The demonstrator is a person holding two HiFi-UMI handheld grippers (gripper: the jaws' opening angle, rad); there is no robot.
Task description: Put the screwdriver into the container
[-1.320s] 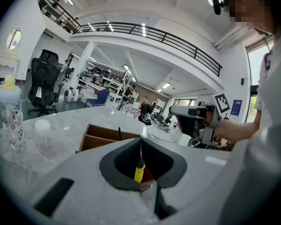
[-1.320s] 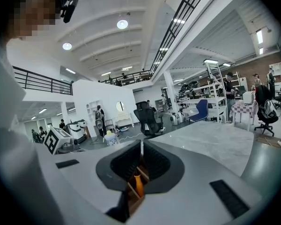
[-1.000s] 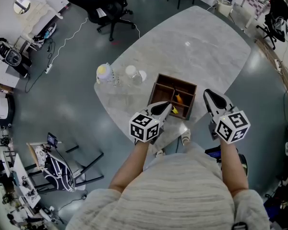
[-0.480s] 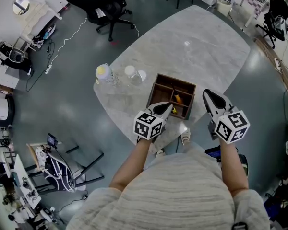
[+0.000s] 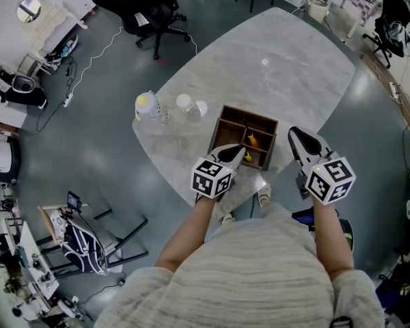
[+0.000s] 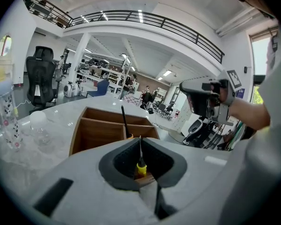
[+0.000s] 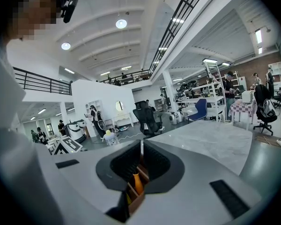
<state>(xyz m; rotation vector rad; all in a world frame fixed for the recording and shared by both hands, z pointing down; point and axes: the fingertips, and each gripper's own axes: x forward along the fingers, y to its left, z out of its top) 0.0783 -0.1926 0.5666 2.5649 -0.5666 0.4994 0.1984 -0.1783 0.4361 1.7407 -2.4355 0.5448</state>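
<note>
A brown wooden container point(image 5: 227, 125) with several compartments stands near the table's front edge. An orange-handled screwdriver point(image 5: 253, 141) stands inside it, black shaft up point(image 6: 124, 121). My left gripper point(image 5: 238, 154) is at the container's near side. Its jaws are shut on the thin metal shaft of a yellow-handled screwdriver point(image 6: 140, 168). The yellow handle point(image 5: 248, 157) hangs down in the near compartment. My right gripper point(image 5: 301, 137) is held to the right of the container, shut, with nothing in it. Between its jaws the orange handle point(image 7: 137, 183) shows.
A baby bottle with a yellow top point(image 5: 149, 105) and a clear cup point(image 5: 187, 105) stand on the marble table point(image 5: 280, 67) left of the container point(image 6: 96, 130). A black office chair point(image 5: 154, 12) stands on the floor beyond the table. The table's far half is bare marble.
My left gripper's marker cube has shifted slightly to the right while its tip stayed at the container. The right gripper and the screwdrivers have not moved.
</note>
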